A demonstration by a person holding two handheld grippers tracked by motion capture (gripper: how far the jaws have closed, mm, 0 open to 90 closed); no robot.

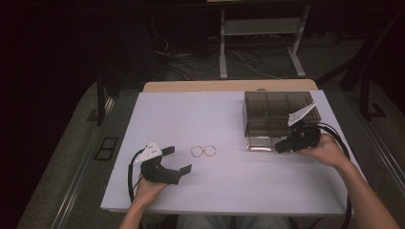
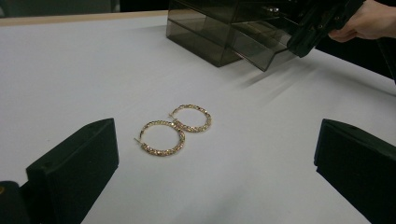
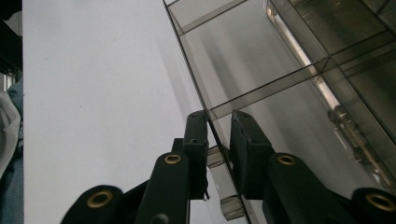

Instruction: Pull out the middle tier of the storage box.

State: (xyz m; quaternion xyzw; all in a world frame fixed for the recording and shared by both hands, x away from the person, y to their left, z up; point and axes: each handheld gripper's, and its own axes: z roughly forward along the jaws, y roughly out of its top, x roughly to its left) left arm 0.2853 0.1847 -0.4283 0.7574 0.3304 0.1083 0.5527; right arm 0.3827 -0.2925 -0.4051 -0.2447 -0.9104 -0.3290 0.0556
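- Two gold hoop earrings point(image 1: 204, 151) lie touching at frame centre on the white table point(image 1: 229, 186).
- Left gripper point(image 1: 179, 160), lower left, gapes wide, holding nothing.
- Right gripper point(image 1: 278, 147), centre right, pinches the smoky acrylic organizer's drawer point(image 1: 260, 142) front.

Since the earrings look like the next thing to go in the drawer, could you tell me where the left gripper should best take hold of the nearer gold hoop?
Probably from above, jaws astride the near arc of the nearer hoop, away from where it meets the other hoop. It lies flat on the table, so a level approach has only a thin rim to catch. The left gripper is open, facing both hoops.
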